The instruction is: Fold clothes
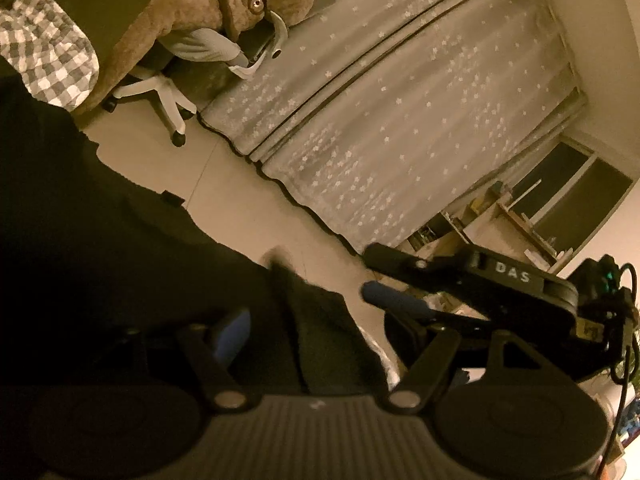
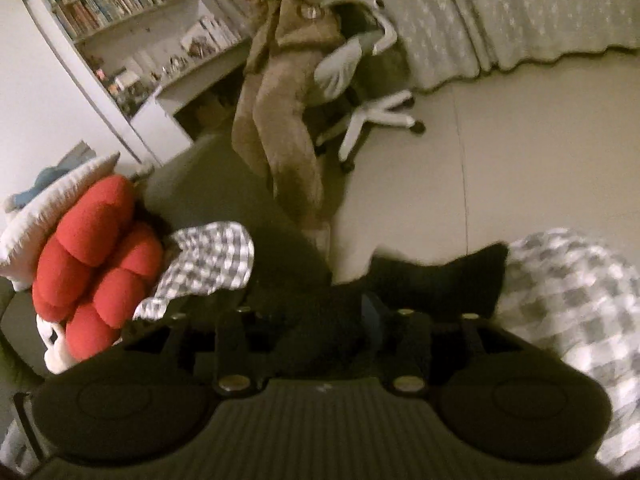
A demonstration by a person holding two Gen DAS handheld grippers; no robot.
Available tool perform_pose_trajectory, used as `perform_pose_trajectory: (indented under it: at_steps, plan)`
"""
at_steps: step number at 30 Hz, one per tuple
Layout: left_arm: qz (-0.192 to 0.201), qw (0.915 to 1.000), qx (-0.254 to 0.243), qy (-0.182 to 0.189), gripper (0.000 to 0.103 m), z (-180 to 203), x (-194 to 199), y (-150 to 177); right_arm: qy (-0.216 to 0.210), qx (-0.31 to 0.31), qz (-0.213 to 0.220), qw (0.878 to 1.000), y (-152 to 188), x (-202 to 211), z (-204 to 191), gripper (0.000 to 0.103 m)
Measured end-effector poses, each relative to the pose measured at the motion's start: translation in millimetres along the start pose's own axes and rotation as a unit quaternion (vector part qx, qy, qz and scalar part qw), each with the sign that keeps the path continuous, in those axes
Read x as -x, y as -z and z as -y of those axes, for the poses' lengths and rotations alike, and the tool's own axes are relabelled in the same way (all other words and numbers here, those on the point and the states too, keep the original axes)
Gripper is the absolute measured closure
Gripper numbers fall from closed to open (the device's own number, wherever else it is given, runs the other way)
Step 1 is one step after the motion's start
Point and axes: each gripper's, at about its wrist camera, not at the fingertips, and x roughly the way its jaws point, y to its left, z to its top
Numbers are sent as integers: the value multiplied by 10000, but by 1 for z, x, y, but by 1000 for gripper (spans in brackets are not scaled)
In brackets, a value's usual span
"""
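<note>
A black garment (image 1: pixel 120 260) fills the left and middle of the left wrist view, hanging above the pale floor. A fold of it runs between the wide-apart fingers of my left gripper (image 1: pixel 316 320); the left blue pad (image 1: pixel 234 336) shows bare beside the cloth. My right gripper (image 1: pixel 370 274) reaches in from the right with its jaws apart, and floor shows between its fingers. In the right wrist view the black garment (image 2: pixel 436 280) lies across the front of my right gripper (image 2: pixel 320 308). Only one blue pad (image 2: pixel 372 310) shows there.
A white-based office chair (image 1: pixel 160 92) carries a big brown plush toy (image 1: pixel 224 4) before a star-patterned curtain (image 1: pixel 400 100). Grey checked fabric (image 2: pixel 208 260) and a red cushion (image 2: pixel 92 256) lie on a dark sofa at the left. A bookshelf (image 2: pixel 112 12) stands behind it.
</note>
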Motion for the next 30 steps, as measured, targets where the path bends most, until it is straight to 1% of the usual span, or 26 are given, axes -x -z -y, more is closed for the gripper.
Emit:
perform_pose_trajectory:
  at_steps: [3,7,9,10,11,14,16,18,20,23,26,27,28,29,30]
  plan:
    - [-31,9999,-112,-40,28,1,-1,0,31,-206,154,9997,5,12,19,57]
    - [-90,9993,-336,-111,29,4,-4,2,112,-258,190,9994,27,28,34,57]
    - [-137,9986,-499,-142,31,8,-5,4,152,-226,193,9994,38,37,38,57]
    - [-171,9980,-592,-122,34,10,-6,5,167,-217,209,9994,44,42,40,57]
    - [-210,9974,-678,-80,38,13,-7,6,163,-220,248,9993,48,47,41,57]
    - [-387,9941,-1005,86,44,21,-11,11,120,-161,357,9992,59,56,39,57]
    - [-573,9909,-1208,180,47,26,-16,14,67,-67,385,9992,59,52,33,57]
    - [-856,9863,-1397,175,47,29,-23,19,-31,3,384,9993,60,49,28,57]
    - [-898,9836,-1559,151,47,33,-25,20,-150,35,387,9991,62,44,25,57]
    - [-960,9828,-1565,209,46,32,-27,18,-227,-26,347,9991,65,34,27,57]
    - [-964,9831,-1541,230,45,31,-26,16,-51,-5,316,9995,68,30,32,57]
    - [-962,9837,-1507,186,45,30,-26,16,79,53,310,9995,68,29,33,63]
    - [-960,9843,-1472,142,44,30,-26,15,332,209,315,9987,70,29,34,66]
    - [-958,9849,-1438,98,44,30,-27,15,501,330,327,9977,72,30,37,78]
    - [-926,9856,-1414,34,44,28,-24,13,496,304,340,9977,73,33,39,78]
